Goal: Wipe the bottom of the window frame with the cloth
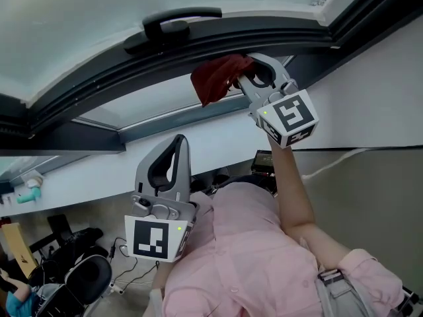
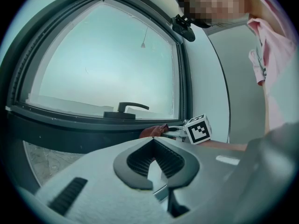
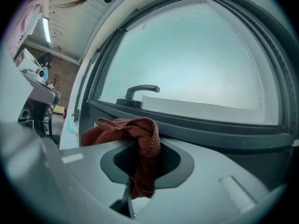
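Fingers of right gripper clamp red cloth; left gripper pinched together, empty | advice: press cloth flat on window frame's bottom rail, sweep lengthwise.

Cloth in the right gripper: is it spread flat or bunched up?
Bunched up. The red cloth hangs crumpled from the shut right gripper, a wad by the window frame.

Dark grey window frame, black handle on its bottom rail, red cloth by the rail
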Action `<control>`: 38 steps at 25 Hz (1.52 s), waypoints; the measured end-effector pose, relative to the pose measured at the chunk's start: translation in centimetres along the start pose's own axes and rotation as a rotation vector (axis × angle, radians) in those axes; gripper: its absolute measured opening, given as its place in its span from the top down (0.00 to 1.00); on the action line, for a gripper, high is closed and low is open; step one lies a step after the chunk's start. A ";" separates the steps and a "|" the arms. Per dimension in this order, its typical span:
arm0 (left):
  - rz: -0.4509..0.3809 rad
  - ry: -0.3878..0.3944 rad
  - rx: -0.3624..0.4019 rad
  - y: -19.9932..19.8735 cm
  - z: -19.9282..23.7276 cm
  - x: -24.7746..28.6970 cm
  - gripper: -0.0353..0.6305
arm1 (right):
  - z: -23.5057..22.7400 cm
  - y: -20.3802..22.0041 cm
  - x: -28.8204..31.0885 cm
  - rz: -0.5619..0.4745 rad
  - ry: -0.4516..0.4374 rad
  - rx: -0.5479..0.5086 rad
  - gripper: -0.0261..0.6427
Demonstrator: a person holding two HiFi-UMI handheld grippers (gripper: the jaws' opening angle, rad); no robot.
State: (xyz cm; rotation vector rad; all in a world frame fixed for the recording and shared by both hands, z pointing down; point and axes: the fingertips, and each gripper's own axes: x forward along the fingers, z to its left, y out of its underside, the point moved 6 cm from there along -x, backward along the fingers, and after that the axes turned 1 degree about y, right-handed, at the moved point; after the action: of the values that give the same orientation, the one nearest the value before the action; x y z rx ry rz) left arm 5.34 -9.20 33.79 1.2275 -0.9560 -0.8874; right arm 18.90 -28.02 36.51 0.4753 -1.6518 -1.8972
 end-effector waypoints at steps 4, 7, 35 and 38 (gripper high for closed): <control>0.003 0.006 0.003 0.1 -0.6 0.4 0.95 | -0.8 0.1 -0.5 0.002 0.011 -0.016 0.85; 0.002 0.006 0.004 0.1 -1.0 0.8 0.95 | -1.2 -0.1 -0.7 0.003 0.016 -0.027 0.85; -0.034 -0.021 -0.030 -0.1 -4.7 4.3 0.95 | -5.0 1.2 -3.0 -0.020 0.013 -0.024 0.85; -0.036 -0.019 -0.029 0.0 -4.8 4.5 0.95 | -5.0 1.2 -3.0 -0.024 0.006 -0.026 0.85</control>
State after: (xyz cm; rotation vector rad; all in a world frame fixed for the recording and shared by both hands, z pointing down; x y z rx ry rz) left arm 11.40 -11.73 33.86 1.2163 -0.9360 -0.9399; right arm 24.52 -30.12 36.48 0.4928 -1.6224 -1.9303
